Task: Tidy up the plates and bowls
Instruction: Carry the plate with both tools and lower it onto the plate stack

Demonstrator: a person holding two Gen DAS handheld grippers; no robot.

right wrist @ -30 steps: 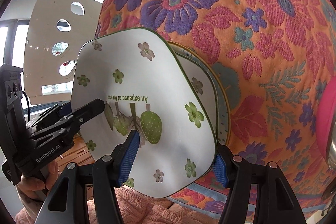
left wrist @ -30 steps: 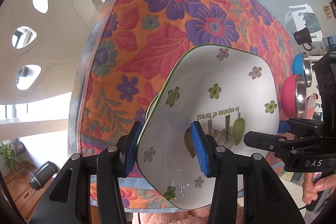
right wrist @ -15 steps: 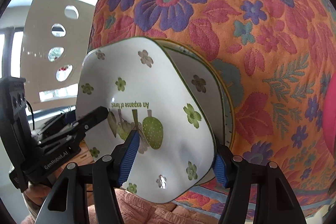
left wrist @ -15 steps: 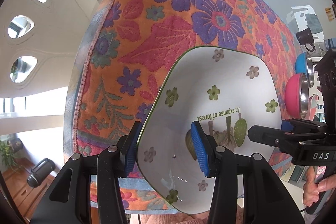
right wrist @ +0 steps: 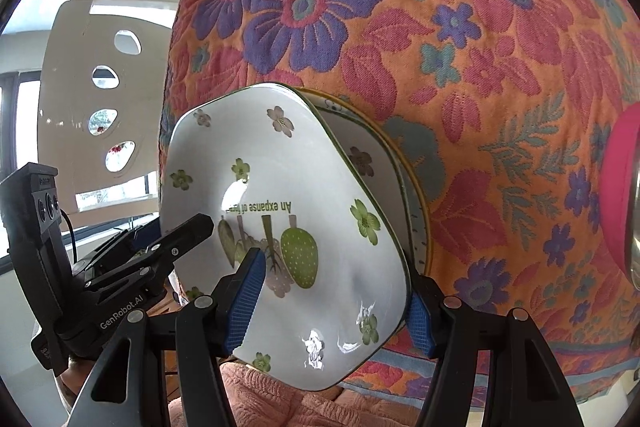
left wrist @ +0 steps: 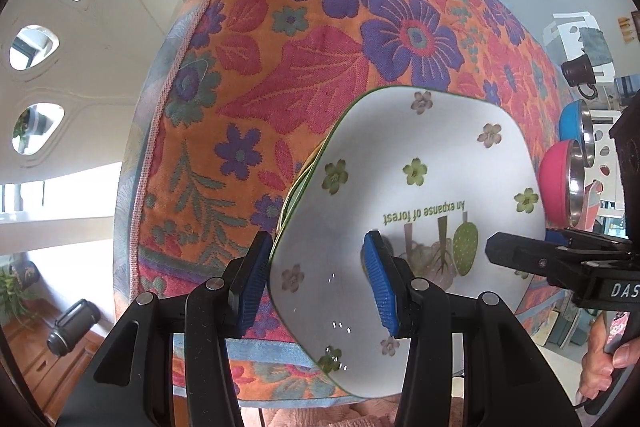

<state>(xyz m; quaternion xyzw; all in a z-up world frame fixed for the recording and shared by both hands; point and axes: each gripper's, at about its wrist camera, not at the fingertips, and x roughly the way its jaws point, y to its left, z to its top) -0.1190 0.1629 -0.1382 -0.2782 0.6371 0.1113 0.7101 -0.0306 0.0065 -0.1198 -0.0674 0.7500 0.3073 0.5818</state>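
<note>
Both grippers clamped on the same plate (left wrist: 420,211), opposite edges. Plate is white, squarish, green rim, flower print, upside-down text "An expanse of forest". It sits tilted over the near edge of the floral tablecloth (left wrist: 320,67).

Left gripper (left wrist: 316,283): one blue pad under the rim at 8 o'clock, the other on the plate's inner face near centre. Jaws pinch the rim, not fully together. Fingers point up and forward.

Right gripper (right wrist: 336,301): one pad on the inner face below the printed vegetables, the other behind the rim at 4 o'clock. Same pinch grip, mirrored.

Each camera sees the other tool: the right gripper enters the left view at 3 o'clock, with a hand (left wrist: 608,359) on its handle; the left gripper enters the right view at 8 o'clock.

Right view only: a second plate (right wrist: 400,187) under the held one, its yellow-trimmed rim showing at 2–3 o'clock. Can't tell whether the two touch. Left view shows only a sliver of that edge at 9 o'clock of the held plate.

Left view only: red bowl (left wrist: 560,183) and blue bowl (left wrist: 572,123), both steel-lined, at 3 o'clock past the plate; white chair back (left wrist: 60,47) at 10 o'clock.
</note>
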